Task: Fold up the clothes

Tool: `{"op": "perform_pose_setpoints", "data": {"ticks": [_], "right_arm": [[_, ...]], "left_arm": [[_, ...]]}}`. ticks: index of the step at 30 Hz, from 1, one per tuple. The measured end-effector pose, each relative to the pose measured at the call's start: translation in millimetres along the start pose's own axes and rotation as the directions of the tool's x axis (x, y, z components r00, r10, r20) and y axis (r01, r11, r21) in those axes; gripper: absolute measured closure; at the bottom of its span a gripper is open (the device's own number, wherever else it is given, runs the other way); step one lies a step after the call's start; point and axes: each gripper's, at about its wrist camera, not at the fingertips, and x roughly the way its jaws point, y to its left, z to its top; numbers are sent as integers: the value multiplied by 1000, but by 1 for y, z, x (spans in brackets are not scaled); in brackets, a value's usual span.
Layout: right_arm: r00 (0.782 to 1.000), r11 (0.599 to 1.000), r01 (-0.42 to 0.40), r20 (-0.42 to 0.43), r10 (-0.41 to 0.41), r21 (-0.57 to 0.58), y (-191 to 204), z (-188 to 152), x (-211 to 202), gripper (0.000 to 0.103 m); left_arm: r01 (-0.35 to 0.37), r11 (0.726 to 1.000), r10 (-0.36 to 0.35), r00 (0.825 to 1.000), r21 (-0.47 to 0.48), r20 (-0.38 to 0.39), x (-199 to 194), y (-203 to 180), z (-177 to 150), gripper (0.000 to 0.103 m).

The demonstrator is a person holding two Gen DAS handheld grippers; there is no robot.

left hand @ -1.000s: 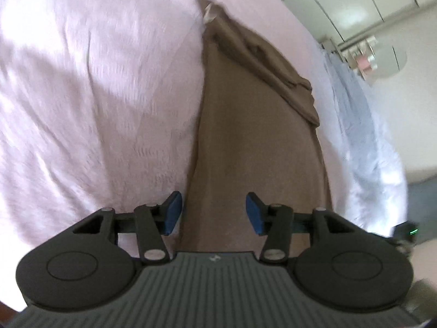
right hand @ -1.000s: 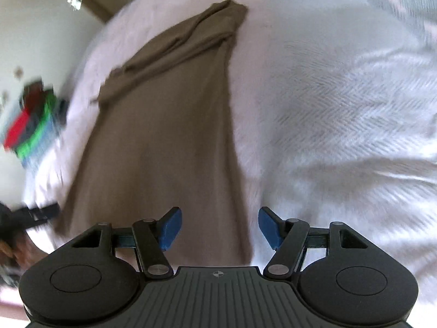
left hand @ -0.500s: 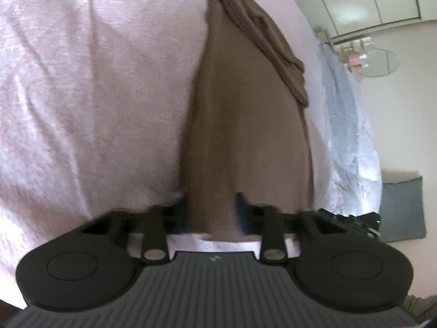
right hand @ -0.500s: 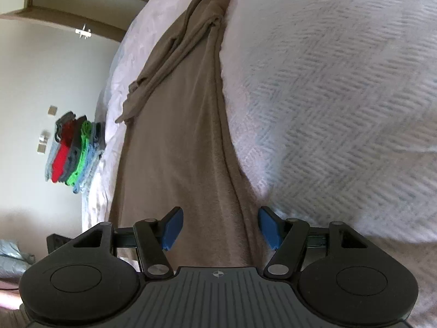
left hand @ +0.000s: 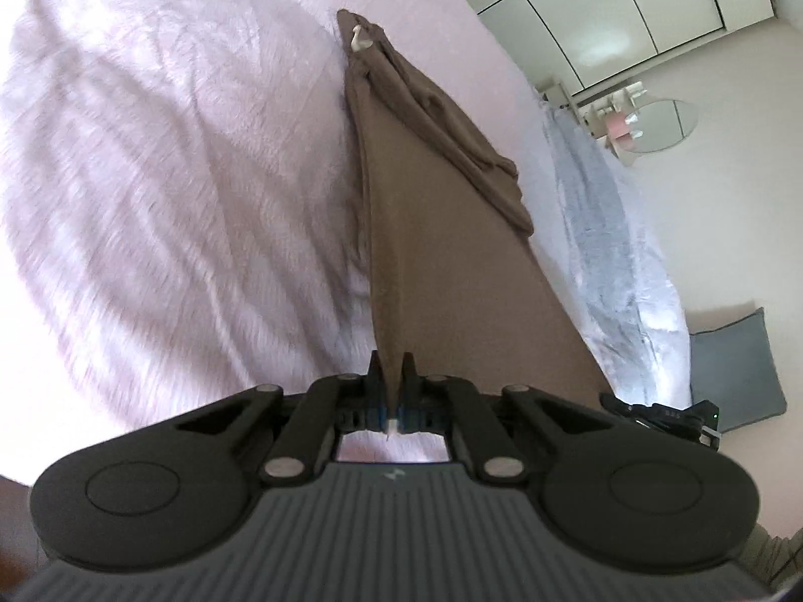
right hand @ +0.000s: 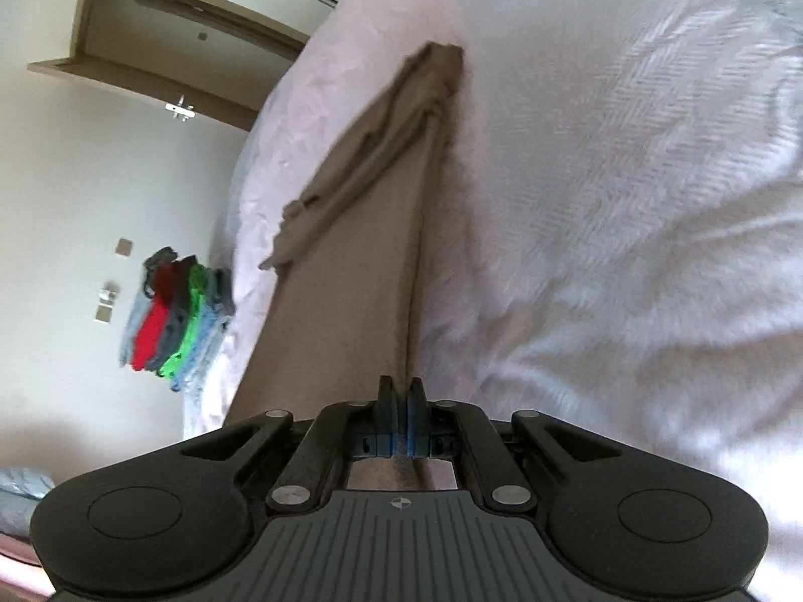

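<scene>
Both my tools clamped tight on brown garment (left hand: 441, 261): left tool (left hand: 394, 368), right tool (right hand: 401, 391). Near hem raised off bed (left hand: 175, 175).

A bed with a pale pink textured bedspread (left hand: 175, 175) is filling most of both views, daylight falling across it in bands. White wardrobe doors (left hand: 627, 15) are standing beyond its far edge, beside a round mirror (left hand: 657, 125). A grey cushion (left hand: 738, 366) is lying on the floor. A wooden door (right hand: 165, 40) is showing in the cream wall, and colourful clothes (right hand: 175, 316) are stacked off the bed's left edge.
</scene>
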Motion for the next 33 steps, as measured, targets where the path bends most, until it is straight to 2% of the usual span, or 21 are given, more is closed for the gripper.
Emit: {"op": "perform_pose_setpoints", "data": {"ticks": [5, 11, 15, 19, 23, 29, 33], "right_arm": [[999, 997, 16, -50, -12, 81, 3, -45, -26, 102], [989, 974, 64, -141, -34, 216, 2, -107, -59, 102], [985, 958, 79, -167, -33, 276, 2, -121, -75, 102], [989, 962, 50, -148, -10, 268, 12, -97, -77, 102], [997, 980, 5, -77, 11, 201, 39, -44, -61, 102], [1000, 989, -19, 17, 17, 145, 63, 55, -17, 101], [998, 994, 3, 62, -10, 108, 72, 116, 28, 101]], "left_arm": [[-7, 999, 6, 1000, -35, -18, -45, -3, -44, 102], [-60, 993, 52, 996, -102, -77, -94, -7, -92, 102], [-76, 987, 61, 993, -140, -105, -119, -13, -108, 102], [-20, 994, 13, 998, -111, -68, -118, -26, -80, 102], [69, 996, -69, 998, -48, 5, -102, -37, -29, 101], [166, 986, -168, 983, 31, 75, -43, -40, 78, 101], [135, 990, -137, 986, 29, 96, 12, -32, 153, 101]]}}
